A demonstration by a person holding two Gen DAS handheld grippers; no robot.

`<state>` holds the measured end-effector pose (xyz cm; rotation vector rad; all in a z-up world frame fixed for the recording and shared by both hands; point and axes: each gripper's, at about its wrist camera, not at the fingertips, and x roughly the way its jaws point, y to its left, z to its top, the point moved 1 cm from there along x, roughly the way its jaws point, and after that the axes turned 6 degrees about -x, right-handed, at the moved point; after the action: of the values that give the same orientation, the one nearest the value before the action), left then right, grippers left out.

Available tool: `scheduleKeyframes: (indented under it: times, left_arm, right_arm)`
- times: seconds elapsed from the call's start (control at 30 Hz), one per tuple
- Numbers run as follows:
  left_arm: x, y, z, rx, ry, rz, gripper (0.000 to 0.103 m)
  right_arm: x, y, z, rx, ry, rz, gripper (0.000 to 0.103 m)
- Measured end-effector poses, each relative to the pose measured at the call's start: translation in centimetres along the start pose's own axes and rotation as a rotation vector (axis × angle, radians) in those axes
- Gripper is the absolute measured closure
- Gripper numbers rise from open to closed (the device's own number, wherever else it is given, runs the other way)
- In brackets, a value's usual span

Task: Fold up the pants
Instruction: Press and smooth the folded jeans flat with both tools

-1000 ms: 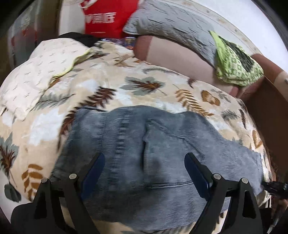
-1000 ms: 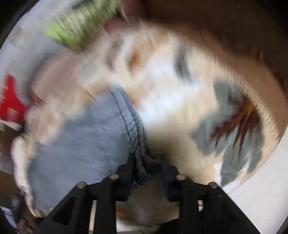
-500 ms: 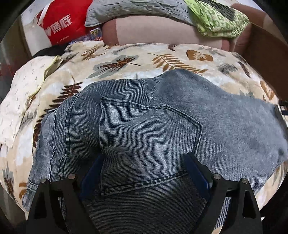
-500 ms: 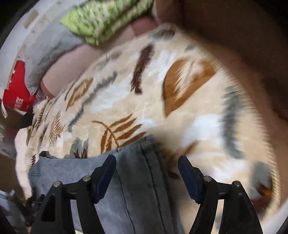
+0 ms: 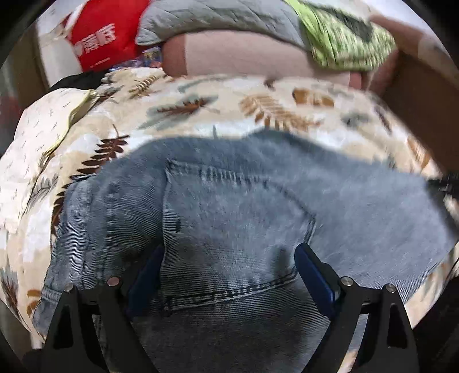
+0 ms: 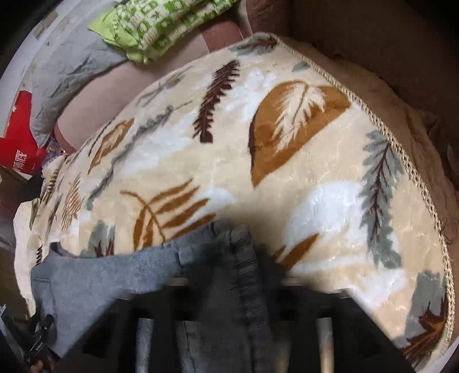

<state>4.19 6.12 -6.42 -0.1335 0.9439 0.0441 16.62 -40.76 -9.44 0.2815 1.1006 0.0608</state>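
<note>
Blue-grey jeans point(image 5: 243, 206) lie spread on a leaf-patterned blanket point(image 5: 200, 106), back pocket up. My left gripper point(image 5: 229, 266) hovers just over that pocket point(image 5: 229, 229), jaws wide open, the blue pads point(image 5: 312, 272) standing on either side of it without pinching. In the right wrist view a leg end of the jeans point(image 6: 238, 252) runs up between the blurred fingers of my right gripper point(image 6: 238, 261). Its jaws are closing around this hem, and the pads do not visibly press on it. The rest of the jeans point(image 6: 100, 275) stretches off to the left.
Behind the blanket a pink sofa back point(image 5: 243, 57) carries a grey quilted pillow point(image 5: 215, 17) and a green patterned cloth point(image 5: 344, 43). A red bag point(image 5: 97, 40) stands at the far left. The blanket's corded edge point(image 6: 413, 172) curves down the right, brown upholstery point(image 6: 373, 43) beyond.
The left gripper moved across the jeans until the back pocket lay between its open jaws. The right gripper let go of the hem, opened wide, and now narrows around it again.
</note>
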Motion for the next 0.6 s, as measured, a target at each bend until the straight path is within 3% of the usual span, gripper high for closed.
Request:
scheduleKeyframes:
  times: [0.07, 0.1, 0.2, 0.3, 0.4, 0.43, 0.47, 0.5, 0.53, 0.6]
  left_arm:
    - [-1.5, 0.6, 0.4, -0.03, -0.051, -0.02, 0.011]
    - [-1.5, 0.7, 0.4, -0.025, -0.058, -0.007, 0.011]
    - [1.7, 1.4, -0.4, 0.032, 0.033, 0.126, 0.011]
    - [2.1, 2.0, -0.7, 0.016, 0.008, 0.123, 0.009]
    - [2.2, 2.1, -0.7, 0.015, 0.014, 0.122, 0.009]
    - [2.2, 2.3, -0.7, 0.005, 0.012, 0.115, 0.009]
    - [2.2, 2.3, -0.7, 0.004, 0.012, 0.115, 0.009]
    - [2.3, 2.4, -0.7, 0.007, 0.012, 0.119, 0.009]
    - [2.2, 2.3, -0.6, 0.01, 0.019, 0.123, 0.009]
    - [1.6, 2.4, -0.5, -0.006, 0.025, 0.12, 0.009]
  right_arm:
    - [-2.3, 0.1, -0.3, -0.007, -0.05, -0.062, 0.04]
    - [-3.3, 0.4, -0.5, -0.013, -0.08, -0.05, 0.039]
    - [-7.4, 1.5, -2.4, 0.016, -0.139, 0.055, 0.036]
    - [-9.3, 2.4, -5.0, 0.082, -0.144, 0.221, 0.033]
    - [-8.7, 2.1, -7.8, 0.142, -0.1, 0.358, 0.026]
    - [-7.4, 1.2, -8.1, 0.16, -0.075, 0.363, 0.024]
    - [-5.0, 0.1, -8.6, 0.175, -0.02, 0.314, 0.022]
    - [-2.9, -0.9, -8.9, 0.194, 0.031, 0.307, 0.026]
    - [-2.7, -1.6, -8.7, 0.242, 0.027, 0.341, 0.027]
    - [-6.2, -1.2, -7.3, 0.232, -0.076, 0.364, 0.027]
